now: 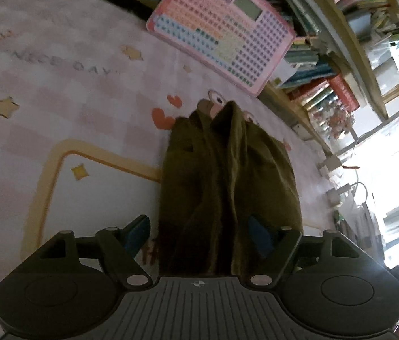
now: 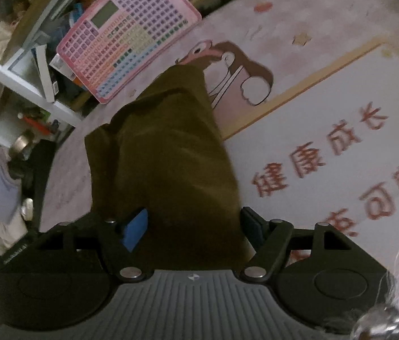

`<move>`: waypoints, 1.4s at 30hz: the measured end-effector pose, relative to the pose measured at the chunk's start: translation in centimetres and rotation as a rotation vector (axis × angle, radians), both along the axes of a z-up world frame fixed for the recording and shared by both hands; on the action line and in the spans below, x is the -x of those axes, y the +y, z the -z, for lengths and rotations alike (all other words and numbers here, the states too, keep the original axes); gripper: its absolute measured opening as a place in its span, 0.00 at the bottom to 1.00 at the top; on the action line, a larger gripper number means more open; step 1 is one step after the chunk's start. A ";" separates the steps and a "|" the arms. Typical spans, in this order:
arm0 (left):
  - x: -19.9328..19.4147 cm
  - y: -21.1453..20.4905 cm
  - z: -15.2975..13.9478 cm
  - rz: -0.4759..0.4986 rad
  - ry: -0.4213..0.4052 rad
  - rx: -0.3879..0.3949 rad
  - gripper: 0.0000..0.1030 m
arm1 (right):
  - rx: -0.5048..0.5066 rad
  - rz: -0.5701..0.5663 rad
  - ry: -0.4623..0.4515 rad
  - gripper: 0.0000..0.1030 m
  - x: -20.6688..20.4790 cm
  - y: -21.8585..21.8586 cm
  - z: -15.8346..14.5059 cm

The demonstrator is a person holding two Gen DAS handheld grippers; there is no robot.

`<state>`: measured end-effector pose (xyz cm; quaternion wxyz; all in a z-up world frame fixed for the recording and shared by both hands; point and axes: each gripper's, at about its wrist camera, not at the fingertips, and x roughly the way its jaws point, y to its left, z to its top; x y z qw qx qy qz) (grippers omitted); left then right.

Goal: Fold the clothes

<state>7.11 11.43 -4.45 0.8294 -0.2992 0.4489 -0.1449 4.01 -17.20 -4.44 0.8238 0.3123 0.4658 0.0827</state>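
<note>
Olive garment (image 1: 227, 175) hangs between both wide-open tools (image 1: 200, 232).

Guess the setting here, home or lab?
Likely a home, probably a child's room: a pink cartoon play mat on the floor, a pink learning board leaning against crowded bookshelves, and an olive garment being folded.

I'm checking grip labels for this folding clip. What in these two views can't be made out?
- Left wrist: whether the left gripper pinches the olive garment; cloth covers the right pad.
- Right wrist: the right gripper grip; dark cloth fills the gap.
- Both: the garment's type; bunched, its near end hidden.
- Mat lettering: blurred.
</note>
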 end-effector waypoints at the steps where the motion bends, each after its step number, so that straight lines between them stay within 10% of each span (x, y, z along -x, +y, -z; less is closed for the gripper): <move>1: -0.3 -0.2 0.2 -0.005 0.007 0.007 0.65 | -0.005 0.000 0.013 0.65 -0.5 0.1 0.3; 6: -0.7 -1.6 -0.9 -0.008 -0.033 -0.063 0.32 | 0.100 -0.056 -0.048 0.34 -1.7 1.9 -0.6; 9: 0.4 -3.5 -3.1 0.042 -0.157 -0.194 0.30 | 0.304 -0.154 -0.197 0.29 -1.1 4.4 -2.7; 13: -0.1 -2.5 -2.2 0.037 -0.109 -0.155 0.31 | 0.332 -0.168 -0.223 0.29 -0.7 4.7 -2.8; 24: -1.6 0.0 0.2 -0.016 -0.008 -0.009 0.58 | 0.251 -0.147 -0.111 0.65 -2.6 3.0 -0.8; 32: -3.0 -0.5 0.5 -0.034 0.009 0.026 0.53 | 0.101 -0.141 -0.073 0.67 -4.4 1.7 0.3; 37: -2.6 -1.0 -0.2 -0.027 -0.027 -0.012 0.28 | 0.140 -0.174 -0.142 0.34 -3.3 2.6 -1.2; 42: -0.3 -2.1 -3.3 -0.003 -0.160 -0.107 0.26 | 0.196 -0.213 -0.223 0.28 -2.0 3.7 -3.0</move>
